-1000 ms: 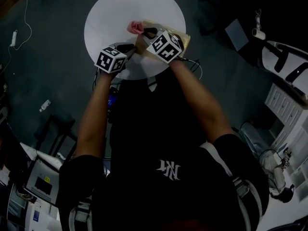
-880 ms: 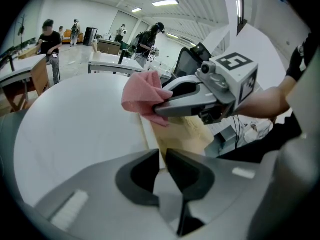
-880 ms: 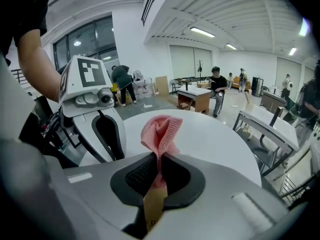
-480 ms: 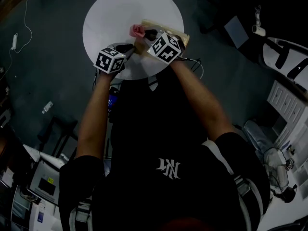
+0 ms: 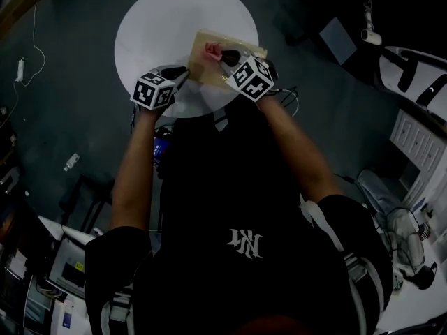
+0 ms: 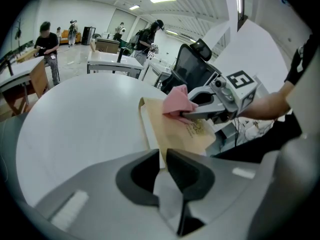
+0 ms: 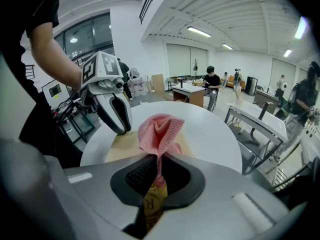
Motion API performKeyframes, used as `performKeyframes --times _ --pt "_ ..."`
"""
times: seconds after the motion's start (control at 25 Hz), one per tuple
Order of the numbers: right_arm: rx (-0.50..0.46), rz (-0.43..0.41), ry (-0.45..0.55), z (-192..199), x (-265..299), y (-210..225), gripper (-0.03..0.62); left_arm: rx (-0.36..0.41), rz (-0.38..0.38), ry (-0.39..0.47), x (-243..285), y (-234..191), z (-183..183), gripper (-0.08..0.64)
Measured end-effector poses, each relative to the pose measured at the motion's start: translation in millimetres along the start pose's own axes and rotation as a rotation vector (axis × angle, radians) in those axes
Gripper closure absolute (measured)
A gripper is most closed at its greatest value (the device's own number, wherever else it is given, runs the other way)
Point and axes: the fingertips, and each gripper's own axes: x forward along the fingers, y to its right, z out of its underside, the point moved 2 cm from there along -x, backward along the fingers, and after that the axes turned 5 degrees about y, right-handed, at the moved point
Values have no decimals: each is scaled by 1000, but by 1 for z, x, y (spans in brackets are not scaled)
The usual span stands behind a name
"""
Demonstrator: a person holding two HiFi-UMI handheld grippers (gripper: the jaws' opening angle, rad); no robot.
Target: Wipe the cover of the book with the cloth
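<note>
1. A person in a black T-shirt stands over a round white tabletop in a bright open workroom, with a hand-held gripper in each hand.
2. A thin tan-covered book lies flat on the right half of the tabletop, on the person's side. Its right corner reaches toward the rim.
3. The left hand-held gripper has its jaws closed on the book's near edge. The tan cover and pale page edge run straight into the narrow slit between the dark pads.
4. The right hand-held gripper is clamped on a pink waffle-weave cloth. The cloth is pinched at its lower end, and the rest stands up in a loose bunch above the jaws.
5. From the left gripper's side, the cloth rests on the book cover toward its far end. The right gripper's tips lie low over the cover.
6. From above, the two grippers sit near each other. The left marker cube is at the book's left edge and the right marker cube is over the book's near side.
7. Beyond the tabletop stands a black office chair. Farther back, a standing person and a seated person are at desks.
</note>
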Motion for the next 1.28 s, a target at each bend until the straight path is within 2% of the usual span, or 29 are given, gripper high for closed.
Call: performKeyframes --times 0.8,0.96,1.04,1.12,1.2,1.28 --pt "126 127 -80 88 -100 18 569 10 -4 -14 2 4 -2 511" --pt "183 145 -181 124 -113 22 569 1 0 -14 5 4 -1 512" --pt "221 182 -231 137 -126 27 569 -2 0 -16 7 5 2 515" --pt "218 240 -185 122 -143 34 571 10 2 -12 8 5 1 517" --pt "174 279 -84 82 -151 39 571 18 8 -5 6 3 1 517" --pt "126 282 10 37 -148 40 571 20 6 -2 5 2 0 517"
